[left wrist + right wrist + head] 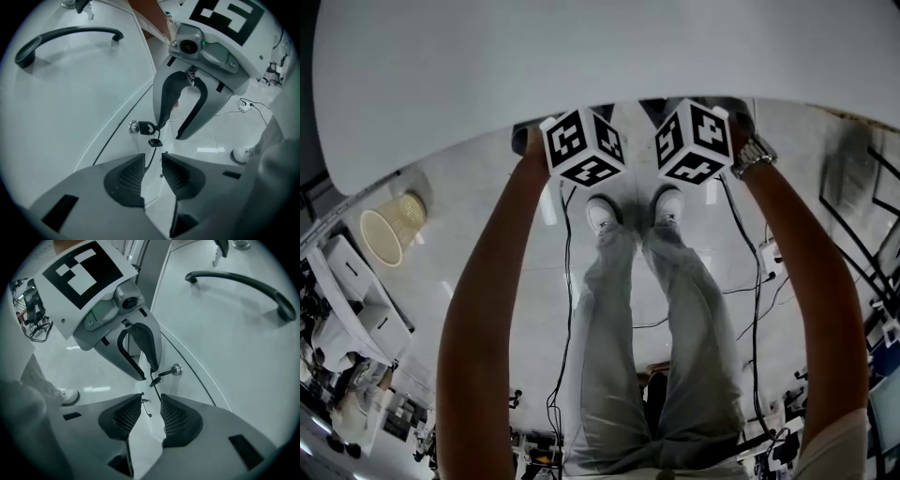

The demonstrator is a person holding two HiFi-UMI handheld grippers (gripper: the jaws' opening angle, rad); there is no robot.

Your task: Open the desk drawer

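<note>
Both released, at the drawer [70, 103]
Left gripper [152, 161] and right gripper [151, 401] have jaws apart and hold nothing, near the key [146, 127].

The light is cool, even and almost colourless. In the head view the desk top [581, 56] is a bright pale sheet with little detail, and the glossy floor [431, 253] throws back streaks of overhead light. My own two views bulge like fisheyes, with black corners and bent edges. My left gripper [153, 155] and right gripper [151, 395] loom close, dark and slightly soft, while the key [146, 127] stays crisp. The head view's lower edge is murky, perhaps smeared.
</note>
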